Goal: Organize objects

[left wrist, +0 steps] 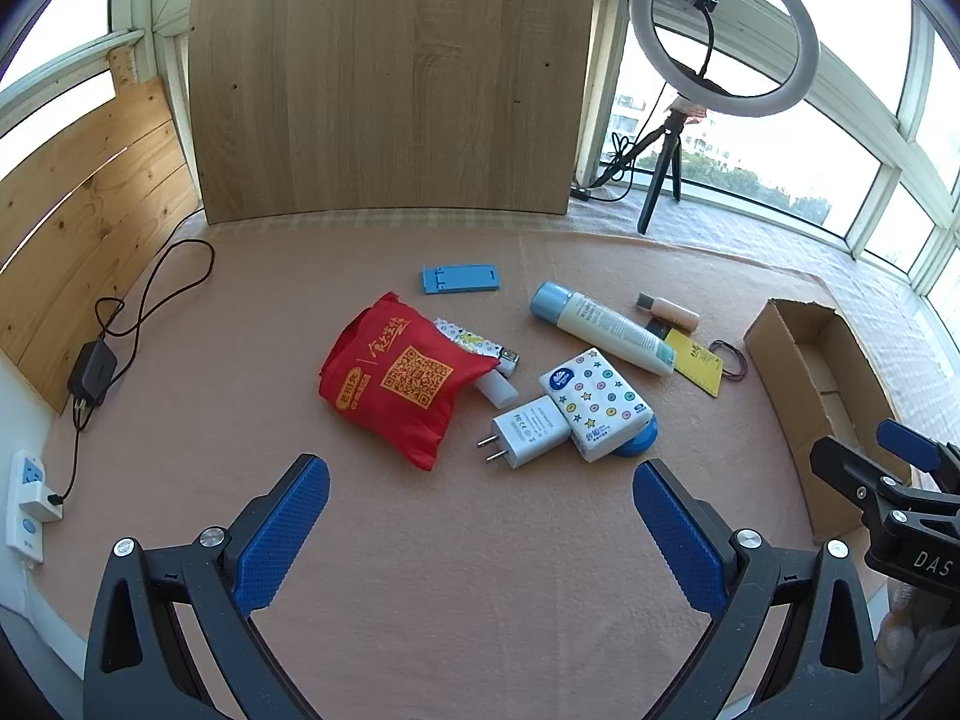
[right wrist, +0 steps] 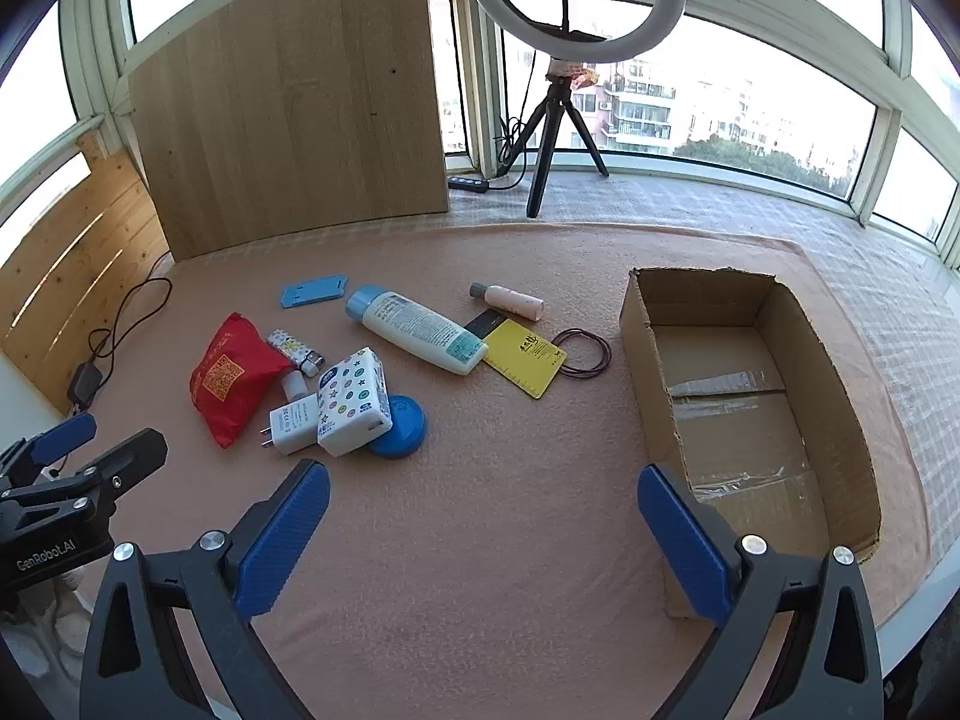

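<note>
Loose items lie on a pink mat: a red pouch [left wrist: 396, 381] [right wrist: 231, 378], a white charger plug [left wrist: 531, 429] [right wrist: 294, 420], a star-patterned tissue pack [left wrist: 597, 402] [right wrist: 354, 399] resting on a blue disc [right wrist: 402, 426], a white bottle with a blue cap [left wrist: 600, 327] [right wrist: 414, 327], a yellow card [right wrist: 528, 357], a small pink tube [right wrist: 510, 300], a patterned lighter [right wrist: 294, 351] and a blue phone stand [left wrist: 461, 278] [right wrist: 314, 290]. An empty cardboard box [right wrist: 840, 396] [left wrist: 798, 360] stands to the right. My left gripper [left wrist: 480, 480] and right gripper [right wrist: 483, 480] both hover open, holding nothing.
A wood board [left wrist: 390, 78] leans at the back. A ring light on a tripod [right wrist: 564, 90] stands behind the mat. A black adapter with cable [left wrist: 93, 372] and a wall socket [left wrist: 27, 498] sit at the left. Brown hair ties [right wrist: 582, 351] lie beside the yellow card.
</note>
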Demonstrator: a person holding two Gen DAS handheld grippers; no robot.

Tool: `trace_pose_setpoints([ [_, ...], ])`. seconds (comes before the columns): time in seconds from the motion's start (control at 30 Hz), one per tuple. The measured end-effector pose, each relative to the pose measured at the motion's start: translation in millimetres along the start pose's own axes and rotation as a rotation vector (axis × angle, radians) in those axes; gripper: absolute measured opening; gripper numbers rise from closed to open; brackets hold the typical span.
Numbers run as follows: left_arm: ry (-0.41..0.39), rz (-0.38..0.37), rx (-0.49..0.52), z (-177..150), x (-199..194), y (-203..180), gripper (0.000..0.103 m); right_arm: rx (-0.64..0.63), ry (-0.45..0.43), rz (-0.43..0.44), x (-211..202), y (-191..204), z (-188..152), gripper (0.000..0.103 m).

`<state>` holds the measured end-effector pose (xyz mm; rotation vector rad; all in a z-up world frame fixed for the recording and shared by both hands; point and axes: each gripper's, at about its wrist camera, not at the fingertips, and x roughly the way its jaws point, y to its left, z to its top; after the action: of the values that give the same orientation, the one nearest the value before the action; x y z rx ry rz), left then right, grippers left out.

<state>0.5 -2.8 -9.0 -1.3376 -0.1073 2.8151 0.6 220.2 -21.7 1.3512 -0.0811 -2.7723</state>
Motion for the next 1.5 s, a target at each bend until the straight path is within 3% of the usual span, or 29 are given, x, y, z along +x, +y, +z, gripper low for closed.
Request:
trace_pose_setpoints([
  [1.5, -0.004, -0.005, 0.012, 1.2, -4.8, -4.4, 0.102, 0.006, 0.002, -0.002, -6.5, 0.8, 0.5, 0.100],
])
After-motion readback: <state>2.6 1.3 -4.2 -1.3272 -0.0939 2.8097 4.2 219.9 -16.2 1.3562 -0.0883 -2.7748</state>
